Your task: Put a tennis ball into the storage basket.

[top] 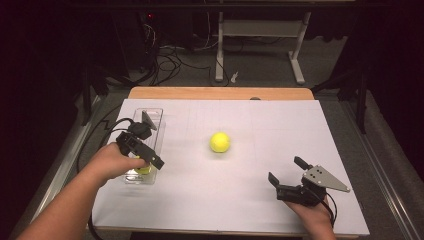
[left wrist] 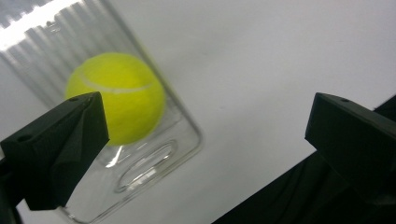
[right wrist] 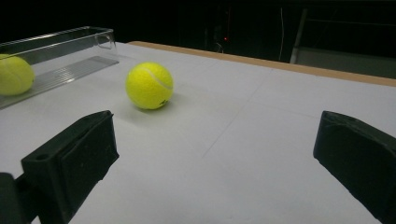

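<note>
**White tabletop, one ball boxed, one loose**

White paper covers the tabletop (top: 250, 200). A tennis ball (left wrist: 116, 95) lies in the near end of the clear tray (top: 152, 116); the left hand-held gripper (top: 147, 159) hangs just above it, jaws wide, empty. A second ball (top: 220, 142) sits right of the tray. Farther right, the right hand-held gripper (top: 285, 172) gapes, empty.

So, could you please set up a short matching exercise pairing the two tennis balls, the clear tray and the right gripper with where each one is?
Things:
1. tennis ball in the tray
2. loose tennis ball
3. clear tray
4. right gripper

Places:
A. open, near the table's right front
B. mid-table on the white sheet
C. along the left side of the table
D. under the open left gripper

Pairs: 1-D, 2-B, 3-C, 4-A
</note>
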Motion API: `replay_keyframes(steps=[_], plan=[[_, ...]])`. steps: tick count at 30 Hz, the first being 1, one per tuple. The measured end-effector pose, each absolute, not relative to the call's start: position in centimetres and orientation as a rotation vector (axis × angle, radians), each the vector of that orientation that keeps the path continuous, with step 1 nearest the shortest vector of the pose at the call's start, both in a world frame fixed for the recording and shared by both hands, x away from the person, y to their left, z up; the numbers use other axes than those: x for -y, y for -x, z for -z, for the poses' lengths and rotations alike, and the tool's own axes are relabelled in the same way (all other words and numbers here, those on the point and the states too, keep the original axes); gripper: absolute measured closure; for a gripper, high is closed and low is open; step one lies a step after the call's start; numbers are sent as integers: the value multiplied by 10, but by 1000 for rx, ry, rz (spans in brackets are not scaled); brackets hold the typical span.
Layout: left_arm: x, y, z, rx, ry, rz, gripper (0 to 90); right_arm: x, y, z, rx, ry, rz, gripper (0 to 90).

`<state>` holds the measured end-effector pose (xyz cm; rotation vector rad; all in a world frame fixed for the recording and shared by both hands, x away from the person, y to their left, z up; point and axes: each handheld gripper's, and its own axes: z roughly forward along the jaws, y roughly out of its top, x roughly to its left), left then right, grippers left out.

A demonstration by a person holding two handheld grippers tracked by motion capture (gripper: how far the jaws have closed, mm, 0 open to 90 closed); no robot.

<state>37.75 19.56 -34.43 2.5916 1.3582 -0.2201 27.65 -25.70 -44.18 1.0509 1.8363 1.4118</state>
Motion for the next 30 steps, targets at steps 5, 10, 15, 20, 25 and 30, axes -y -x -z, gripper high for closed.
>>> replay_keyframes(steps=[5,10,15,20,25,30], plan=[[-182,-376,343,-1331,-2603,228,7,256,-277,442,-1836,-1054,-1416,2],[-172,-376,343,-1313,-2617,232,7,255,-280,443,-1841,-1057,-1415,2],[-161,-375,342,-1282,-2621,226,7,255,-281,444,-1848,-1058,-1411,2],[-151,-372,344,-1254,-2630,234,7,256,-280,443,-1845,-1053,-1408,2],[-142,-370,345,-1235,-2635,223,7,255,-279,444,-1852,-1051,-1406,2],[-131,-370,343,-1210,-2650,240,7,256,-279,444,-1851,-1053,-1407,2]])
